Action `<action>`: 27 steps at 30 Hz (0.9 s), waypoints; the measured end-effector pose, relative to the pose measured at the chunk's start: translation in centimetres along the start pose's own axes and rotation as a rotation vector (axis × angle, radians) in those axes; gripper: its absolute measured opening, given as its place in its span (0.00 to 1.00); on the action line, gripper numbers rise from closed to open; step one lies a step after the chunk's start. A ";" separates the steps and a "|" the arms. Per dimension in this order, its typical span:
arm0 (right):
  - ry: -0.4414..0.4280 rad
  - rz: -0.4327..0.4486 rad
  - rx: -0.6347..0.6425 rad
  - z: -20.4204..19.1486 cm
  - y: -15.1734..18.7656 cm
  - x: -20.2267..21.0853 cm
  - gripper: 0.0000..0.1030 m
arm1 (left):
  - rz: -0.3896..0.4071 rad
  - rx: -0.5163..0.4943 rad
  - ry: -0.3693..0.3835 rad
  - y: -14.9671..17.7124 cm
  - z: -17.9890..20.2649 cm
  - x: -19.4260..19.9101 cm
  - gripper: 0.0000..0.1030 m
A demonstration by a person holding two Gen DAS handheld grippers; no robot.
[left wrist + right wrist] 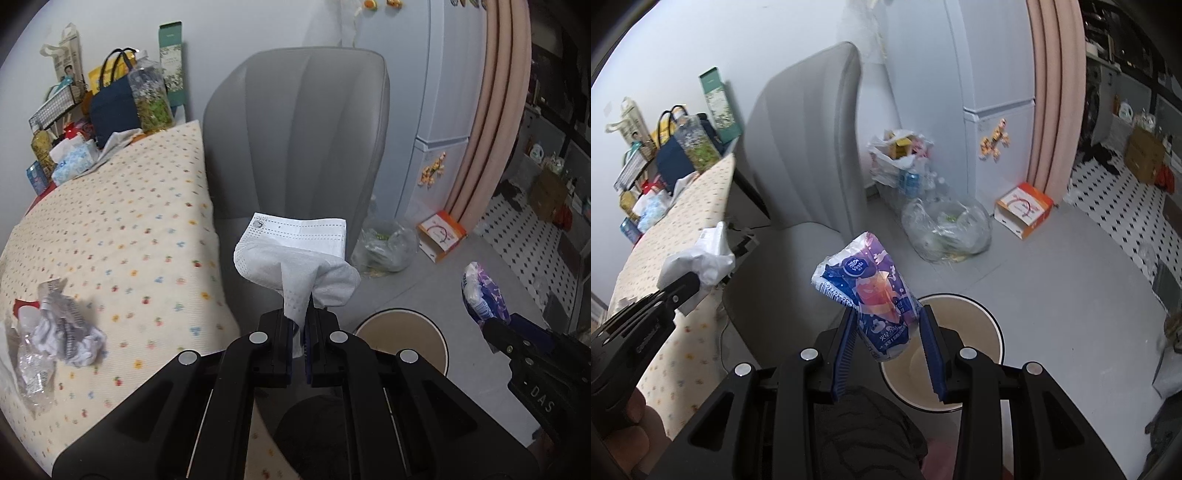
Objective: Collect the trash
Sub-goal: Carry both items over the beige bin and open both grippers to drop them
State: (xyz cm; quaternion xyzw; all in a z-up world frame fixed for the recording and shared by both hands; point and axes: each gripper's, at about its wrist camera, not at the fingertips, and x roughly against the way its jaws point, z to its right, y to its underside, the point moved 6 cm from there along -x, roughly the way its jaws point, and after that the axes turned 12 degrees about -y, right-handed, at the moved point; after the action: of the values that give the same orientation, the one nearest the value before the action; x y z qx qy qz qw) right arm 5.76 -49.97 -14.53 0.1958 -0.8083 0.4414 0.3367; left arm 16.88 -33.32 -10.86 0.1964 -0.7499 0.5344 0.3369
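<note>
My left gripper [300,328] is shut on a white face mask [295,254], held up in front of the grey chair; it also shows in the right wrist view [698,262]. My right gripper [888,328] stands wide open with a blue and purple Vinda tissue wrapper [868,291] between its fingers, over the round beige trash bin [979,317]. Whether the pads still touch the wrapper is unclear. The wrapper [480,291] and bin [402,336] also show in the left wrist view. Crumpled paper and clear plastic trash [59,332] lie on the table at the left.
A table with a spotted cloth [129,229] holds bags, a bottle and tissue packs at its far end. A grey chair [295,140] stands beside it. On the floor are a clear plastic bag [945,229], an orange box [1023,208] and a fridge [993,92].
</note>
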 end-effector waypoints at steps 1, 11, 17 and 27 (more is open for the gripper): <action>0.002 -0.002 -0.007 0.4 -0.1 -0.4 0.35 | -0.007 -0.006 0.000 0.0 0.3 -0.3 0.05; 0.050 -0.005 -0.086 4.8 -0.1 -2.4 0.63 | -0.038 -0.058 0.010 -0.1 3.4 -1.8 0.05; 0.076 0.032 -0.110 6.6 -0.3 0.1 0.70 | -0.045 -0.108 0.055 0.2 6.9 -1.8 0.05; 0.179 0.110 -0.186 11.4 -0.4 5.0 0.79 | -0.068 -0.190 0.160 1.2 13.5 -1.5 0.05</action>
State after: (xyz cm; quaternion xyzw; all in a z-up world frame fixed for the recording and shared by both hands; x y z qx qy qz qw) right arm -1.74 -59.91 -15.09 0.0789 -0.8221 0.3980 0.3995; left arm 13.11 -45.63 -15.45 0.1456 -0.7610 0.4630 0.4305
